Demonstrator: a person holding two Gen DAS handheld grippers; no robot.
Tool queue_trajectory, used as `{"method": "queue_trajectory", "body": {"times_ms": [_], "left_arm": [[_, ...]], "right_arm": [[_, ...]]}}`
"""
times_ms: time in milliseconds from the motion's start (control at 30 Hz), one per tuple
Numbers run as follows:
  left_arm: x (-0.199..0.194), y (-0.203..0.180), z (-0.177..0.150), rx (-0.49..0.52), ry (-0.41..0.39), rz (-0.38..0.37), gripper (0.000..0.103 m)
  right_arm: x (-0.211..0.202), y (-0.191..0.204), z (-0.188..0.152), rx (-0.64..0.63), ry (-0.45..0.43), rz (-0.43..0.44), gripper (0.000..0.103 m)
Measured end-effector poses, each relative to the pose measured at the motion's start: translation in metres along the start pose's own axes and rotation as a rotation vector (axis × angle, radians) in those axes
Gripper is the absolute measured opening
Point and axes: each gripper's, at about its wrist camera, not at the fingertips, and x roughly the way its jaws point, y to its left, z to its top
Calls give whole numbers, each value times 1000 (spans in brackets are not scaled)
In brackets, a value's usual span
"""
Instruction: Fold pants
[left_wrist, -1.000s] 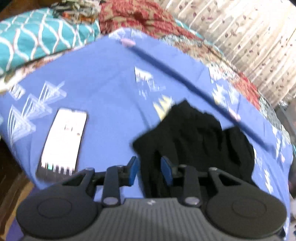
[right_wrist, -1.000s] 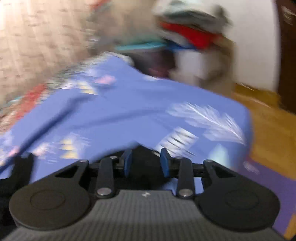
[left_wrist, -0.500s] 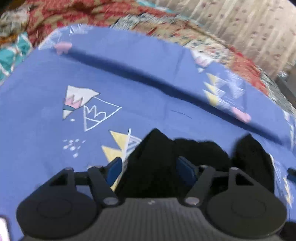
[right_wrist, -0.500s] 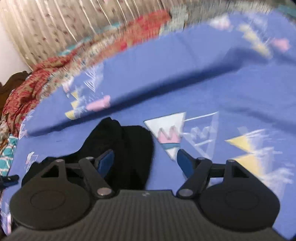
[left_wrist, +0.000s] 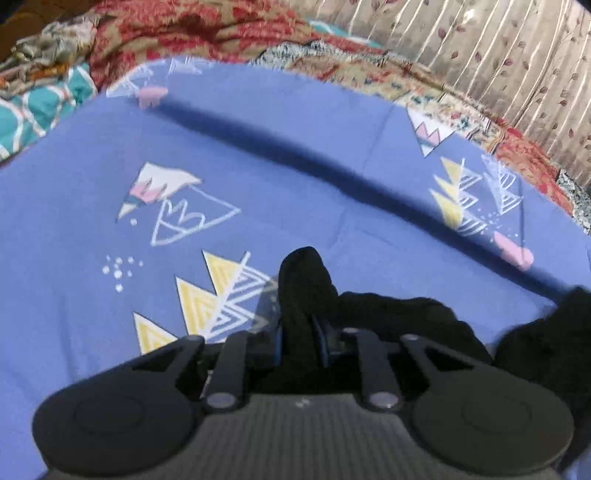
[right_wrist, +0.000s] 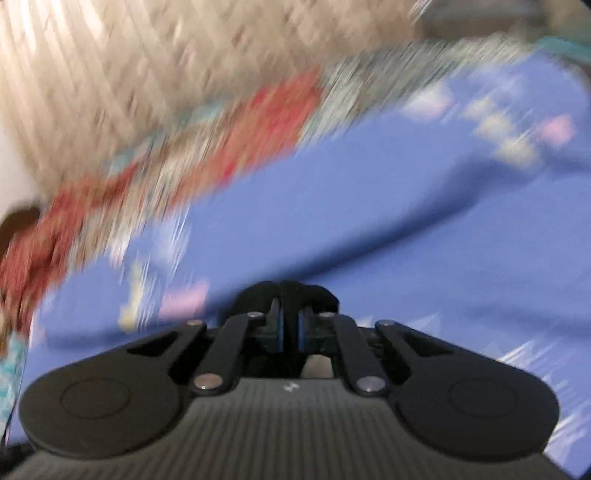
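Note:
Black pants lie bunched on a blue printed bedsheet. In the left wrist view my left gripper has closed on a fold of the cloth, and a tip of it pokes up past the blue pads. More of the pants sits at the right edge. The right wrist view is blurred by motion. There my right gripper has its jaws closing to a narrow gap, with a small lump of the black pants pinched between the pads above the sheet.
A long raised crease crosses the sheet behind the pants. A red patterned quilt and a teal pillow lie at the far edge. A striped curtain hangs behind the bed.
Both grippers opened wide over the pants half a second ago and have since closed on the cloth. The left view slid away from a phone; the right swung from the room toward the bed.

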Motion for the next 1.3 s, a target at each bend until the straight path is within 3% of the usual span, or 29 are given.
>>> {"method": "queue_trajectory", "body": {"times_ms": [100, 167, 233, 267, 333, 400, 500, 567, 600, 667, 733, 800, 867, 900, 933, 1000, 1033, 1100, 1167, 1200, 1267, 1300], "left_arm": [[-10, 12, 4, -27, -18, -23, 15], [-6, 20, 6, -52, 13, -83, 15], [1, 18, 3, -41, 36, -63, 15], [4, 16, 1, -28, 43, -49, 16], [8, 10, -1, -2, 55, -23, 17], [7, 10, 0, 5, 55, -30, 18], [2, 16, 4, -13, 70, -48, 27], [-5, 22, 10, -24, 45, -47, 35], [-8, 23, 14, -17, 26, -40, 39], [-10, 23, 23, -1, -13, -21, 58], [-5, 21, 32, 18, -25, -16, 60], [9, 14, 40, 62, 0, -30, 66], [29, 6, 44, 102, 47, -34, 91], [37, 3, 43, 109, 64, -31, 91], [45, 0, 41, 115, 83, -31, 89], [58, -4, 37, 129, 115, -28, 74], [62, -6, 33, 146, 129, -27, 55], [60, -13, 27, 195, 100, -11, 46], [52, -18, 24, 242, 67, -16, 21], [47, -20, 23, 256, 54, -15, 14], [36, -20, 24, 260, 12, 16, 11], [29, -19, 25, 254, -12, 32, 11]], "right_arm": [[-59, -47, 20, 60, -162, -86, 9], [-81, -78, 18, 137, -205, -140, 9], [-85, -113, 12, 220, -170, -180, 13], [-75, -129, 4, 256, -103, -213, 19], [-61, -148, -16, 294, 43, -322, 42], [-50, -159, -35, 326, 101, -440, 42], [-63, -182, -54, 386, 91, -473, 42], [-75, -182, -51, 346, 62, -508, 42], [-80, -173, -46, 298, 49, -503, 42], [-68, -142, -24, 183, 28, -461, 42], [-56, -119, -5, 95, 22, -390, 43], [-48, -102, 4, 8, 34, -328, 50], [-22, -85, 16, -69, 69, -299, 53], [-5, -77, 22, -92, 89, -296, 53], [10, -72, 23, -118, 110, -300, 53], [49, -76, 28, -154, 138, -340, 54], [65, -78, 32, -156, 151, -350, 54], [95, -77, 36, -191, 228, -328, 54], [117, -67, 35, -312, 299, -351, 54], [124, -64, 30, -374, 338, -356, 54], [150, -65, 22, -418, 433, -363, 48], [149, -69, 12, -429, 445, -380, 35]]}}
